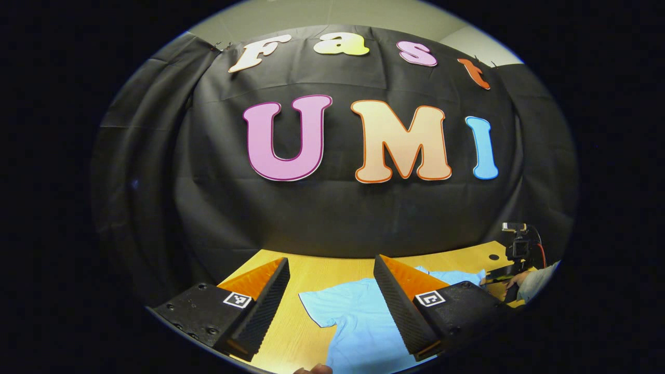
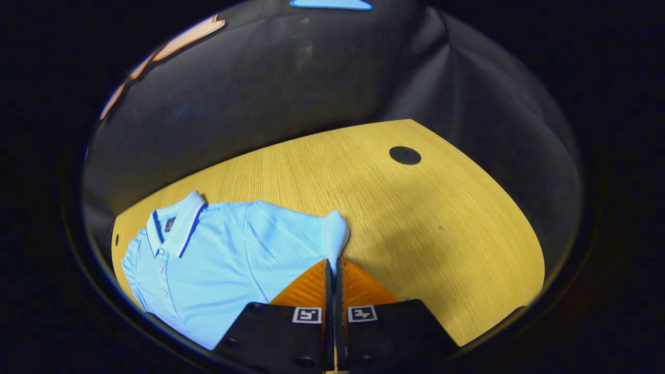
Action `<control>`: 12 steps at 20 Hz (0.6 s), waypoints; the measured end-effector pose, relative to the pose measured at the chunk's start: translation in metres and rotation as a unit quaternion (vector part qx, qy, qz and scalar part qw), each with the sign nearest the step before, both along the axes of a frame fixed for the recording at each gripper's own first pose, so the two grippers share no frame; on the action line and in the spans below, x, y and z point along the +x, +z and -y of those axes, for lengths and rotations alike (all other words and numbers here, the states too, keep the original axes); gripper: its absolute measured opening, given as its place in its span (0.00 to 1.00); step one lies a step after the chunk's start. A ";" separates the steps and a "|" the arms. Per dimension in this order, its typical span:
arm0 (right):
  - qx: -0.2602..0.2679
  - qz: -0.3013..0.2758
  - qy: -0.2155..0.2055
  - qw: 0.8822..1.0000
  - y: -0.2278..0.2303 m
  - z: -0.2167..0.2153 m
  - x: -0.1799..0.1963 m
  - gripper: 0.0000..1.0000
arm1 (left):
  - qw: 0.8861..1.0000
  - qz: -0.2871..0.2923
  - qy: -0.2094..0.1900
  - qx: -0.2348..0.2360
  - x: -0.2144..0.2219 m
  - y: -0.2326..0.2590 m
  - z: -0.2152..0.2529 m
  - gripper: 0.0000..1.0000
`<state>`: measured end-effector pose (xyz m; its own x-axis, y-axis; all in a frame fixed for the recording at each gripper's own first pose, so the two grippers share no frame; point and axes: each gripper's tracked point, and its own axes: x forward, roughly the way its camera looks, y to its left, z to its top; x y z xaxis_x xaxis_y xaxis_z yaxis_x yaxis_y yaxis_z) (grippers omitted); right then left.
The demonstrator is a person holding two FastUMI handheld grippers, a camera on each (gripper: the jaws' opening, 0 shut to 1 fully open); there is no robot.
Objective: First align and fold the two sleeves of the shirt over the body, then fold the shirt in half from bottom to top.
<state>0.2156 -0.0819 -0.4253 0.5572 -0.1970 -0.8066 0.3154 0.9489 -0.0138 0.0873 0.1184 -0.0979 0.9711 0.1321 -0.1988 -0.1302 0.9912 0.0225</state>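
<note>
while the left gripper (image 1: 331,272) hangs above the table (image 1: 311,272) with its two fingers spread wide apart and nothing between them, the light blue shirt (image 1: 358,322) lies flat on the yellow wood below it. in the left gripper view one short sleeve (image 1: 317,307) points toward the left side of the picture, spread out on the tabletop, and the shirt body runs down past the lower edge. the right-hand finger of this gripper covers part of the cloth from the camera's angle, but i cannot tell whether it touches. farther off at the right edge, a hand (image 1: 519,279) with a grey sleeve holds the other tool near the shirt's far side, and a small black device with a red cable (image 1: 519,244) stands on the table corner behind it.

in the right gripper view the right gripper (image 2: 332,262) has its fingers pressed together on the other sleeve (image 2: 335,234), whose cuff rises up from the pinch as a small folded peak. the shirt (image 2: 208,259) spreads to the left of it, front side up, with its collar (image 2: 176,223), dark trim and button placket toward the booth wall. bare table (image 2: 415,218) stretches to the right, with a round black cap (image 2: 405,155) set in it near the far corner.
</note>
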 end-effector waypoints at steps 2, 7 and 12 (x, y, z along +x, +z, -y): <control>0.016 0.024 0.007 1.000 0.012 -0.016 0.010 0.04 | 1.000 0.002 0.004 0.002 -0.001 0.001 -0.005 0.98; 0.106 0.071 0.023 0.992 0.046 -0.084 0.025 0.04 | 1.000 -0.005 0.007 -0.010 -0.003 -0.006 -0.003 0.98; 0.167 0.069 0.069 0.981 0.042 -0.155 0.024 0.04 | 1.000 -0.009 0.009 -0.005 -0.007 -0.010 -0.006 0.98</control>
